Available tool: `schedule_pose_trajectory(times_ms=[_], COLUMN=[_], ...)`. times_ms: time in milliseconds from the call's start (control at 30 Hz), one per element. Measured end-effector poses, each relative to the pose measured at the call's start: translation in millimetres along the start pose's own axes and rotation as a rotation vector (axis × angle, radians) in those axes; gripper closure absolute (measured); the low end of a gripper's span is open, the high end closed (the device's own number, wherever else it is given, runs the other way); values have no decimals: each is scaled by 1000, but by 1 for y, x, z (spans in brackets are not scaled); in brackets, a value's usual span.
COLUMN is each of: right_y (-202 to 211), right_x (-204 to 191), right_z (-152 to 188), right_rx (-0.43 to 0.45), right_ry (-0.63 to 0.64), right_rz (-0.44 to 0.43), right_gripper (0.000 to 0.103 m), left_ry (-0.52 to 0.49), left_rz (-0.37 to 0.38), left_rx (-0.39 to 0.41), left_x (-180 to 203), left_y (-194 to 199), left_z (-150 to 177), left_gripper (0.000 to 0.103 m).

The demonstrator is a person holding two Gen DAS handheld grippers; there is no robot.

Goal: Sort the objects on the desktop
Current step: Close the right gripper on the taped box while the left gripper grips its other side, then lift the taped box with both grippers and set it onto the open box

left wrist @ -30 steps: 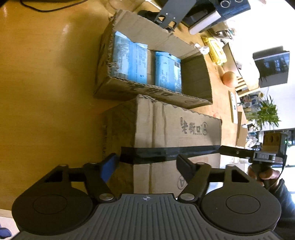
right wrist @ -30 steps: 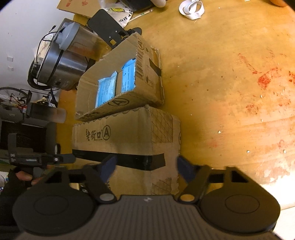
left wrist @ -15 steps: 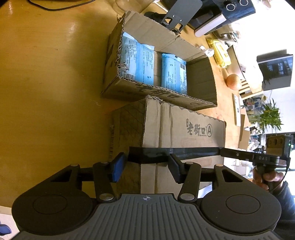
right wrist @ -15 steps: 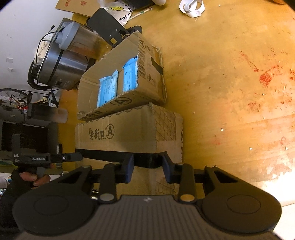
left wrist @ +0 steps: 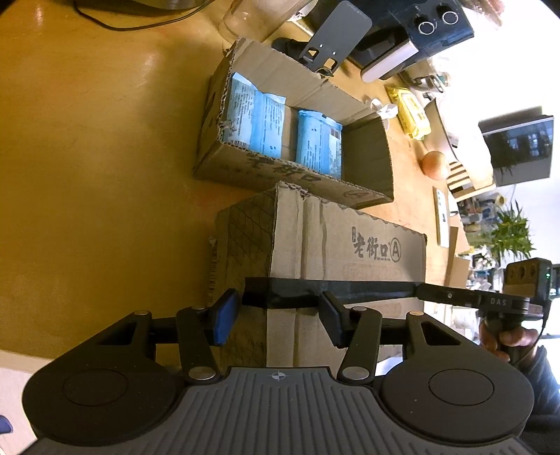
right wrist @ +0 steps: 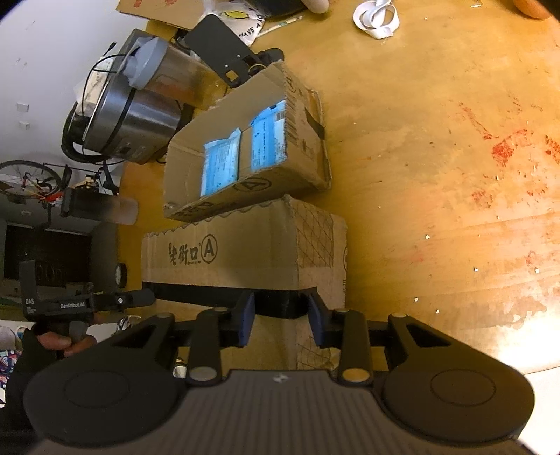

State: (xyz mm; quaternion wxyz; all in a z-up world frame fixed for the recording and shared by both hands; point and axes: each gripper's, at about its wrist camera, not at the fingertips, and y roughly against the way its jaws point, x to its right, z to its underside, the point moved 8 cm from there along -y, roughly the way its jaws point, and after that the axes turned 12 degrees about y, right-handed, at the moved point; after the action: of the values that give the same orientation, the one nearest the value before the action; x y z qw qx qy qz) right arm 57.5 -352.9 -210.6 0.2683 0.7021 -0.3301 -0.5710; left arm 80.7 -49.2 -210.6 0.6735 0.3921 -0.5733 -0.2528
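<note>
A closed cardboard box [left wrist: 346,252] with a black tape band stands on the wooden table; it also shows in the right wrist view [right wrist: 245,259]. Behind it an open cardboard box [left wrist: 280,175] holds blue packets [left wrist: 255,115], also seen in the right wrist view [right wrist: 238,154]. My left gripper [left wrist: 276,315] has narrowed its jaws around the closed box's near left corner. My right gripper [right wrist: 278,320] has narrowed its jaws around the opposite near corner at the tape band. Whether the pads press the cardboard I cannot tell.
A steel cooker [right wrist: 129,115] and a grey jug [right wrist: 168,70] stand behind the boxes. A dark appliance [left wrist: 420,31], a yellow pack [left wrist: 413,112] and an orange [left wrist: 434,164] lie further along the table. White strap [right wrist: 376,17] lies at the table's far side.
Both grippers' jaws have closed in from wide open to a narrow gap around the closed box's corners. Both views have shifted slightly relative to the boxes.
</note>
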Motion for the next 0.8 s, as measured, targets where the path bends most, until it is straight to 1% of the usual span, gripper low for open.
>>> schedule_pose_trajectory(times_ms=[267, 467, 800], right_y=[13, 25, 34], right_x=[-13, -23, -36], right_z=[3, 2, -17], right_rx=[-23, -23, -34], right_ry=[11, 4, 18], right_rz=[2, -18, -2], right_gripper=[75, 75, 75], left_ry=[30, 50, 57], left_rz=[-10, -10, -16], left_rx=[22, 40, 54], left_x=[7, 15, 27], left_y=[17, 34, 46], left_z=[13, 18, 10], left_gripper=[54, 54, 54])
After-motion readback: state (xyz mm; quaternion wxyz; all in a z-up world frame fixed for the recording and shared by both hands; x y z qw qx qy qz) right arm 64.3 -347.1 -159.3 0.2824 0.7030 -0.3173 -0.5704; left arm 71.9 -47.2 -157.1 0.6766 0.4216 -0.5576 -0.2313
